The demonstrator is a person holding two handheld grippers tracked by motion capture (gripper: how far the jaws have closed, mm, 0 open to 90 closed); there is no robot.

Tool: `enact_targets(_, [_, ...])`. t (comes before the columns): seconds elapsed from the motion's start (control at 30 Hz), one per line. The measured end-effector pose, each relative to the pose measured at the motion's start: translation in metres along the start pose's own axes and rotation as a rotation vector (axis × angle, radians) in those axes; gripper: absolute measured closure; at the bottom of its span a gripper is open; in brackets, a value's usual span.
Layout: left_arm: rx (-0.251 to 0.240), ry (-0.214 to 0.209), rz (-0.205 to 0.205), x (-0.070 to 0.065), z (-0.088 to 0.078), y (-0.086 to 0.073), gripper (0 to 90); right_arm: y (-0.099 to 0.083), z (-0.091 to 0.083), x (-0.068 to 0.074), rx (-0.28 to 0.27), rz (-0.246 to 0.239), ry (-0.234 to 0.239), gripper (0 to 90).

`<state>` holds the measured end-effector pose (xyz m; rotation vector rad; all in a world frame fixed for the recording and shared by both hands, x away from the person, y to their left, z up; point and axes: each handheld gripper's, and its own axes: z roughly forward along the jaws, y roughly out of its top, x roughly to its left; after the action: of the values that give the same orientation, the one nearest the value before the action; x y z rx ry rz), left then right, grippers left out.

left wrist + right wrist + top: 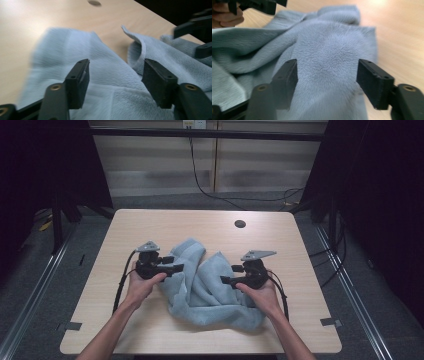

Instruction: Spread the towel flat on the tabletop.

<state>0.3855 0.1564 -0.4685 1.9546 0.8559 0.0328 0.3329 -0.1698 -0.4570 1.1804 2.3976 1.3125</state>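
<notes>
Left gripper (176,268) and right gripper (226,280) – jaws wide, nothing clamped. Both hands are held low and point inward over the crumpled towel (210,292); contact is apparently absent.

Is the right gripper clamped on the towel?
No: in the right gripper view the right gripper has its jaws wide apart over the towel, pads not pressing it.
</notes>
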Motion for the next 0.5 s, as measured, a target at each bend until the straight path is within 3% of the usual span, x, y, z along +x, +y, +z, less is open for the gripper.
enact_targets(0.07, [0.061,-0.001,0.023,-0.004,0.012,-0.006,31.2,-0.006,0.018,-0.004,0.048,0.011,-0.014,27.4])
enact_targets(0.1, [0.074,0.007,0.026,-0.006,0.015,-0.008,31.2,-0.006,0.018,-0.004,0.048,0.011,-0.014,27.4])
enact_targets(0.13, [0.092,0.030,0.038,-0.009,0.019,-0.014,31.5,-0.012,0.025,-0.003,0.097,0.014,-0.025,27.1])
enact_targets(0.2, [0.107,0.049,0.055,-0.011,0.019,-0.017,34.6,-0.015,0.028,-0.003,0.110,0.005,-0.033,29.9])
enact_targets(0.23, [0.114,0.061,0.084,-0.013,0.017,-0.020,44.7,-0.018,0.029,-0.001,0.129,0.001,-0.036,44.4])
enact_targets(0.27, [0.127,0.059,0.094,-0.014,0.014,-0.021,66.6,-0.020,0.027,0.001,0.124,-0.020,-0.056,65.9])
enact_targets(0.3, [0.133,0.044,0.096,-0.013,0.012,-0.021,78.9,-0.020,0.025,0.001,0.111,-0.023,-0.060,73.5])
enact_targets(0.33, [0.129,0.033,0.098,-0.013,0.007,-0.021,78.9,-0.020,0.025,0.001,0.111,-0.023,-0.060,73.5])
enact_targets(0.37, [0.098,0.069,0.101,-0.012,-0.003,-0.021,85.2,-0.015,0.011,0.000,0.057,-0.010,-0.076,78.3])
enact_targets(0.4, [0.098,0.069,0.101,-0.012,-0.003,-0.021,85.9,-0.015,0.011,0.000,0.057,-0.010,-0.076,78.3])
enact_targets(0.5, [0.013,0.106,0.061,-0.001,-0.025,-0.019,86.5,-0.008,-0.013,-0.005,-0.001,-0.003,-0.123,79.5])
